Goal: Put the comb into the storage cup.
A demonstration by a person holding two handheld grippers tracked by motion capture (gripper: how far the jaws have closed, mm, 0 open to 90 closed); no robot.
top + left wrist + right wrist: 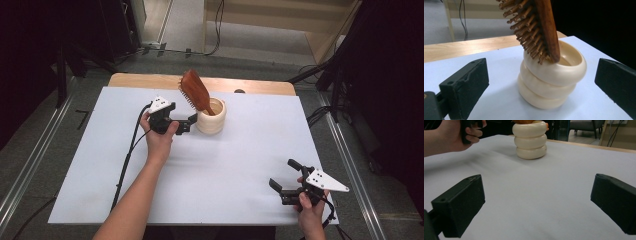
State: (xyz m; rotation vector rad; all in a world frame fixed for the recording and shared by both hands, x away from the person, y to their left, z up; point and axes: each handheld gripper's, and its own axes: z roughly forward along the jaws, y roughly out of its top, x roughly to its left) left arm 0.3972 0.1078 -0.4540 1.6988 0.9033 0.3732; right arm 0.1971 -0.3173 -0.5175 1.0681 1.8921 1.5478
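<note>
A cream ribbed cup (212,120) stands at the back middle of the white table (240,160). A brown wooden hairbrush (194,91) stands in it handle down, with its bristled head leaning left out of the rim. My left gripper (188,124) sits just left of the cup, open and holding nothing. In the left gripper view the cup (549,82) and the brush (541,27) lie ahead between the wide-apart jaws, untouched. My right gripper (283,173) hovers open near the front right edge. In the right gripper view the cup (530,141) is far ahead.
A bare wooden strip (150,80) runs along the table's far edge. A cable (127,155) trails from the left gripper toward the front left. The person's other hand (454,137) shows at the upper left of the right gripper view.
</note>
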